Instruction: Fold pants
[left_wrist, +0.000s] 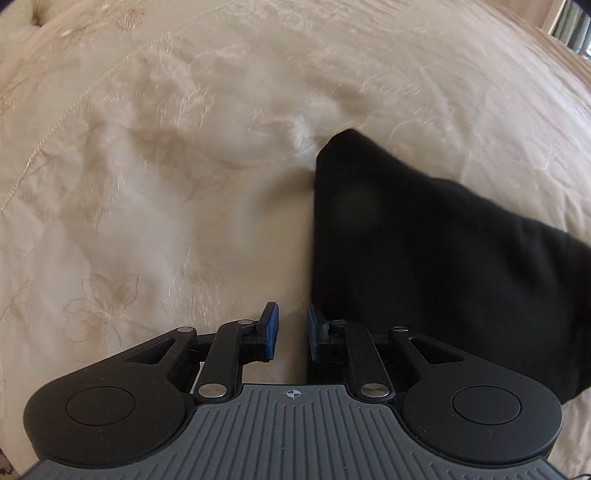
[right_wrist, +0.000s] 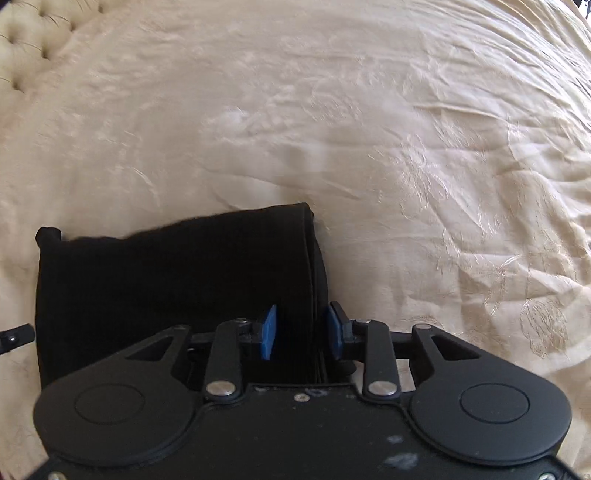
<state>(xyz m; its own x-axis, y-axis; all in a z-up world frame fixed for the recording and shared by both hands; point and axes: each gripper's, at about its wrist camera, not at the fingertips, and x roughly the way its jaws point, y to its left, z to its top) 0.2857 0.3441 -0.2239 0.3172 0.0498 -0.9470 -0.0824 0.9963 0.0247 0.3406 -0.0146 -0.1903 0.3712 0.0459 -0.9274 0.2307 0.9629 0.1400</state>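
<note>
While both grippers, left (left_wrist: 291, 334) and right (right_wrist: 301, 334), hang unclenched, the black pants (right_wrist: 173, 280) lie folded flat.

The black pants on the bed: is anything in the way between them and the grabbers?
Nothing visible is. The right hand-held gripper hangs right over the edge of the black pants, and the left hand-held gripper hangs beside their edge. Only the cream bedspread lies around them.

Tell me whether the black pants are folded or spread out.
Folded. The black pants lie as a compact block on the cream bedspread, with stacked layer edges visible along the right side. How many folds: cannot tell.
</note>
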